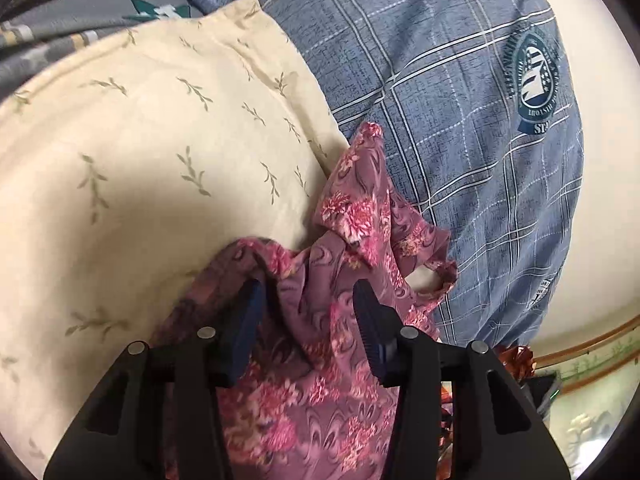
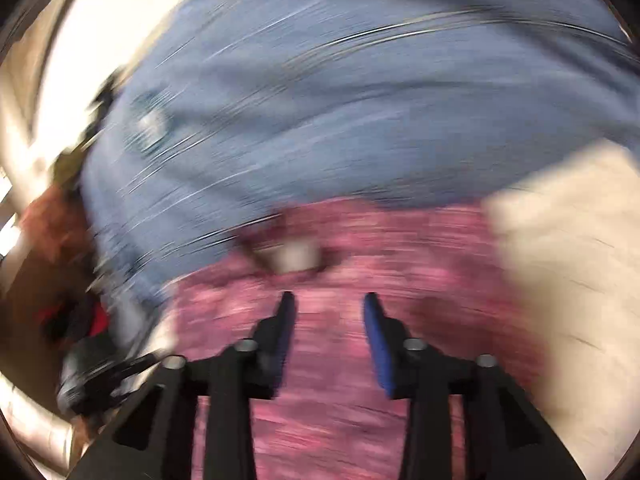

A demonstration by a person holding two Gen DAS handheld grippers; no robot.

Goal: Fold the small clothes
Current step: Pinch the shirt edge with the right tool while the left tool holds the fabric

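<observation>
Your left gripper (image 1: 306, 292) gapes wide over the pink garment (image 1: 352, 216), cream cloth (image 1: 160, 140) at ten o'clock; your right gripper (image 2: 329, 300), blurred, also spread.

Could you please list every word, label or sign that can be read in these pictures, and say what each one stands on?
"STA": the start of a cut-off word on the banner under the round crest printed on the blue plaid fabric.
Ring text around that crest: too small and upside down to read.
Small emblem lower on the fabric: too small.
Right wrist view: blurred, nothing legible.
</observation>
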